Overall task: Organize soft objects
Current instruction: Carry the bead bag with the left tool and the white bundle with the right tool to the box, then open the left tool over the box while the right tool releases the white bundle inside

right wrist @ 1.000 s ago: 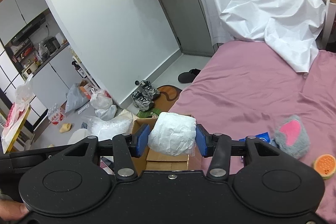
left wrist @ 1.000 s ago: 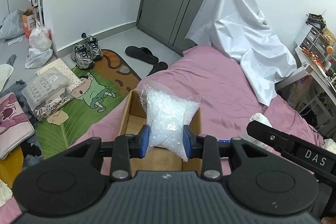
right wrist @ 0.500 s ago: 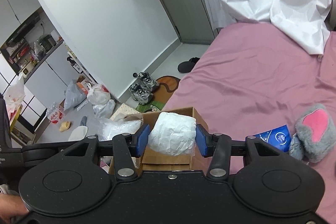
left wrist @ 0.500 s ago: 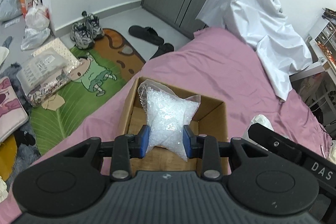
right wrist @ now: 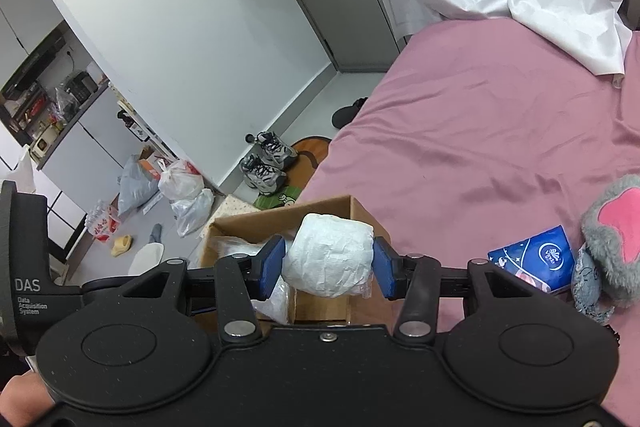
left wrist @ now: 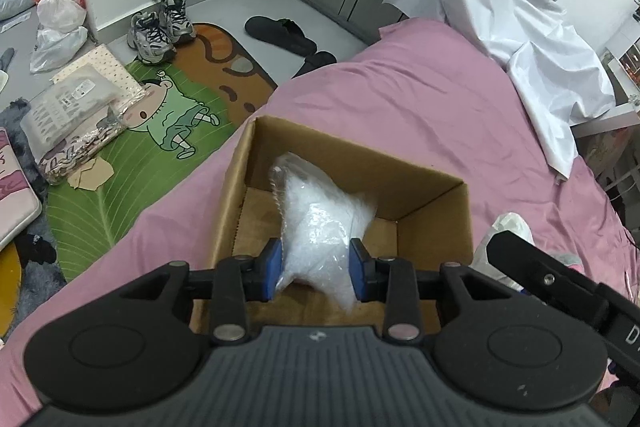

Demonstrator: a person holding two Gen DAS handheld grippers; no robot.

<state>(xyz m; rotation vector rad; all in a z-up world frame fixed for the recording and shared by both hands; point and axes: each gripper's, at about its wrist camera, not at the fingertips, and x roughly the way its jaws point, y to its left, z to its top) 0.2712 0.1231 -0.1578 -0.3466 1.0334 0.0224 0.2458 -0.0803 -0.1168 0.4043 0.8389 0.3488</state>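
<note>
A pink bed [left wrist: 440, 123] carries an open cardboard box [left wrist: 432, 199] near its edge. A white sheet [left wrist: 520, 11] is draped over something at the bed's far end.

The left gripper [left wrist: 316, 273] points down into the box. Its blue pads [left wrist: 273, 269] press on the narrow lower part of a clear bag [left wrist: 320, 215] full of white bits; the bag's upper part leans toward the box's back wall. The jaws stand fairly narrow, pinching the bag.

The right gripper [right wrist: 330, 265] holds a crumpled white wad [right wrist: 330, 257] in thin film, squeezed between its pads, jaws about half apart. In the right wrist view the wad is seen above the box's near right corner [right wrist: 360, 211], with the bag [right wrist: 240, 249] inside to its left.

On the bed to the right lie a grey plush with a pink patch [right wrist: 612, 227] and, just beside it, a blue tissue pack [right wrist: 536, 263]. A hand [right wrist: 20, 395] shows at the lower left.
</note>
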